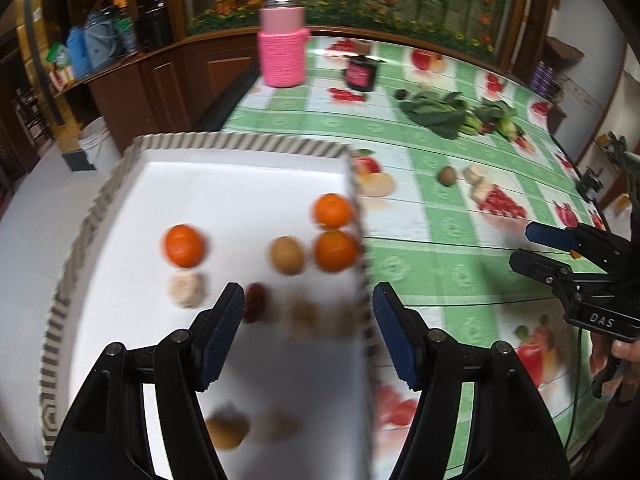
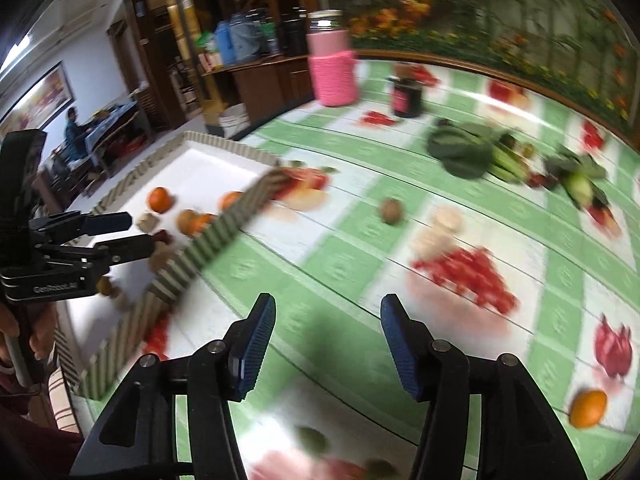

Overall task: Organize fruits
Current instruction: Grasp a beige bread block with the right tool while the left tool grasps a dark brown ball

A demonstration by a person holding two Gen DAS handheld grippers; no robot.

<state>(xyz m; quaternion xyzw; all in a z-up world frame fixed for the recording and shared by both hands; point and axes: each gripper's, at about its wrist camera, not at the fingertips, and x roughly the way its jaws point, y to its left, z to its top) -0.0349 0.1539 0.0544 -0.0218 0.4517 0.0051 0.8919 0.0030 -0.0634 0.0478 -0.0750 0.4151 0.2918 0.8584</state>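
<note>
Oranges [image 1: 335,251] in striped tray [image 1: 240,145]

Your left gripper [image 1: 308,332] hangs over the near part of the white tray [image 1: 224,184] with its jaws apart and nothing between them; the tray's striped right wall [image 1: 362,280] runs just inside the right finger. Ahead of the fingers lie three oranges [image 1: 185,246], two of them touching by that right wall, with a brown kiwi [image 1: 286,255] just beside the nearer one. A dark red fruit [image 1: 256,302] sits right by your left fingertip, blurred. Beyond the tray to the right, a lone kiwi [image 1: 447,175] rests on the green checked tablecloth [image 1: 440,260]. Far ahead stands a pink jar [image 1: 283,40]. Your right gripper [image 1: 524,246] enters from the right, jaws parted and empty.
</note>
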